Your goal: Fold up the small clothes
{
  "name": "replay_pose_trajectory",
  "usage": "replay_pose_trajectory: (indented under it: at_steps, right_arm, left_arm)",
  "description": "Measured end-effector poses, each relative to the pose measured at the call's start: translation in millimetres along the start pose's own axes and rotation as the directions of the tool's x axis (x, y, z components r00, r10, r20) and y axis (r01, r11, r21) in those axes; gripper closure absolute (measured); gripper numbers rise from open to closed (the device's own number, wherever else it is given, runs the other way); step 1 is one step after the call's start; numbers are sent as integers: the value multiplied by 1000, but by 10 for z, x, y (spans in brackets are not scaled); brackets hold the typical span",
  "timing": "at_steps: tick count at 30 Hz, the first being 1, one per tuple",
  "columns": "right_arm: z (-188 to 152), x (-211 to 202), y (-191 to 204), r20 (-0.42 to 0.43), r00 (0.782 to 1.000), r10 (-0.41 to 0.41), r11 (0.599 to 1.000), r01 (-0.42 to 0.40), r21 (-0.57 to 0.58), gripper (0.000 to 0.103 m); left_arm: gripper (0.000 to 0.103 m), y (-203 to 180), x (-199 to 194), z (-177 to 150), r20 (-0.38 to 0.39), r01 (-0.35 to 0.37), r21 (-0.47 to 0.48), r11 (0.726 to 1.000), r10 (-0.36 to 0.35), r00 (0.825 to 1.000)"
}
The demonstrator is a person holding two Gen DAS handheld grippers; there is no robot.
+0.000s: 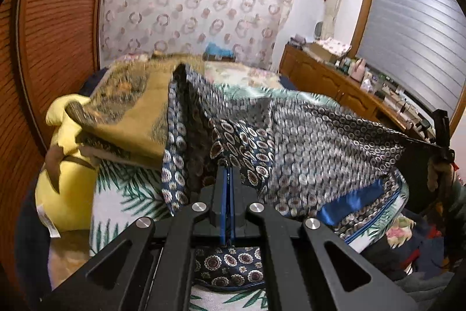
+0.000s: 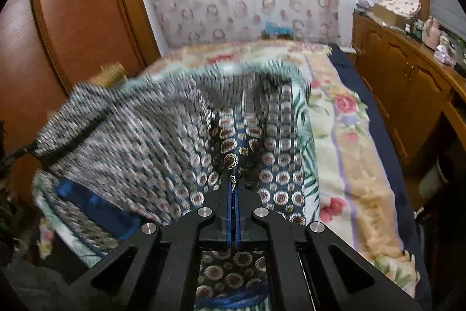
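Note:
A dark blue patterned garment (image 1: 291,142) with white and brown medallions and a bright blue lining is held up above the bed, stretched between both grippers and blurred by motion. My left gripper (image 1: 228,165) is shut on one edge of it. My right gripper (image 2: 233,179) is shut on the other edge of the garment (image 2: 145,142). The right gripper also shows in the left wrist view (image 1: 442,136) at the far right, pinching the cloth. The lower part of the garment hangs down over the bed.
The bed has a palm-leaf sheet (image 1: 125,194) and a floral blanket (image 2: 343,136). A yellow pillow (image 1: 64,188) and a folded tan blanket (image 1: 122,112) lie at the left. A wooden wardrobe (image 2: 81,19) stands left, a cluttered wooden dresser (image 2: 407,72) right.

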State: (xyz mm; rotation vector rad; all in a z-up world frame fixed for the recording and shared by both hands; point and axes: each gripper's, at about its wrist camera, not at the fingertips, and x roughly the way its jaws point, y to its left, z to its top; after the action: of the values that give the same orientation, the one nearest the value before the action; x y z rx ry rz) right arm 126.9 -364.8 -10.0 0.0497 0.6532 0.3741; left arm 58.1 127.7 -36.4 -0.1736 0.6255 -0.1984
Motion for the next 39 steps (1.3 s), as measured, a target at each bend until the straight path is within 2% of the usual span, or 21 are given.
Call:
replay_pose_trajectory:
  at_steps: [3,6,9,12,13,15,16,17,22,25,29,39]
  right_arm:
    - [72,-292,-7,40,999,20,1000,-20,8,102]
    - [52,-427,-6,48,998,-39,999,40,-9,102]
    - [-48,-259,-17,-19,997,-76,997,76,-16,102]
    - [-125,-60,37,-60,993,-102,995,101,-18,95]
    - [-133,-31,60,-63,993,-100,995,99,-19,90]
    - [-112,38,99,-62,992,-106,994,104,-28,74]
    - [-106,55,146,-60,992,-112,993,110,-36,59]
    - [-94,57,188,-53,992,-114,993,112,-43,50]
    - [-67,30,331,-12,992,-124,990,123,-76,49]
    - [-163,45,449,7,994,-112,989,112,-95,46]
    - [-256,131,561,6,998,-70,992,71,-109,40]
    - [-365,621,870,-40,999,4,991,-9,-135,39]
  left_arm:
    - [101,10,-113,44,15,-7,-2,1000,7,1000]
    - [101,37,-79,-8,-4,-55,3,998,55,998]
    - [100,76,83,-140,-67,-38,-3,999,38,997]
    - [99,36,194,-272,-107,-54,25,998,56,993]
    - [93,15,217,-308,-114,-63,41,997,68,991]
    - [61,3,237,-337,-113,-78,53,996,83,990]
    - [59,2,249,-343,-111,-85,55,995,91,990]
    - [59,13,262,-341,-112,-86,55,995,92,989]
    - [58,50,328,-294,-92,-146,45,988,150,984]
    - [58,120,384,-295,-93,-170,27,985,172,981]
    - [57,207,449,-304,-92,-175,2,985,174,980]
    - [57,375,753,-293,-159,-160,-54,986,150,976]
